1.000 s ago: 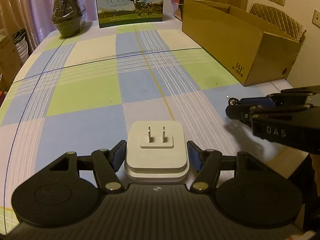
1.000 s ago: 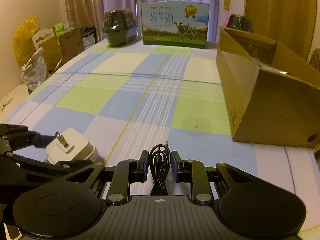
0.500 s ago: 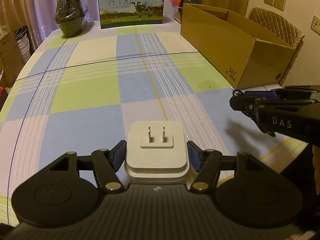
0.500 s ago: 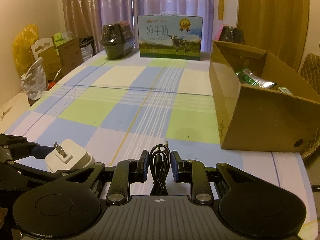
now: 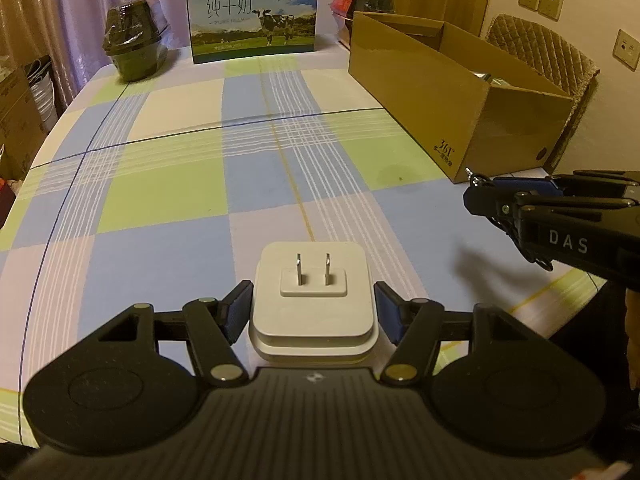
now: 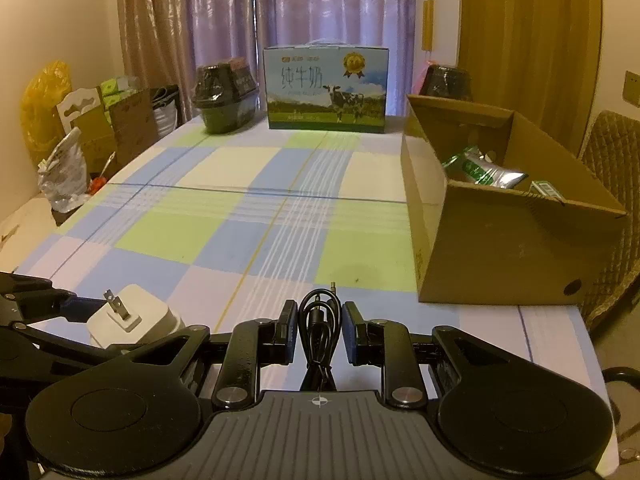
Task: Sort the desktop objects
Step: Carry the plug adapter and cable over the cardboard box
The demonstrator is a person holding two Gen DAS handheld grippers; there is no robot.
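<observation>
- We saw an open cardboard box (image 6: 504, 248) on the right side of the table (image 5: 168, 184); inside it lay a green-and-silver foil pouch (image 6: 482, 168) and, by the near wall, a small green-printed item we could not identify.
- At the far end of the table stood a milk carton case (image 6: 326, 88) with a cow printed on it, flanked by two dark wrapped tubs, one to its left (image 6: 224, 98) and one behind the box's far corner (image 6: 446, 80); we could not tell what the tubs held.
- We found the left gripper (image 5: 313, 312) clamped on a white plug adapter (image 5: 312, 292), its blue pads against the adapter's two sides and the two metal prongs pointing forward, away from the camera.
- We found the right gripper (image 6: 318, 330) closed on a coiled black cable (image 6: 318, 320), the loops standing up between the pads and a jack tip poking out ahead.
- The two grippers sat side by side near the table's front edge, the right one nearer the box.
- The checked tablecloth between the grippers and the far items lay bare, and the box's near wall stood just ahead and to the right of the cable.
- Beyond the table's left edge we noted bags and cartons on the floor, and a quilted chair (image 5: 544, 52) behind the box.
</observation>
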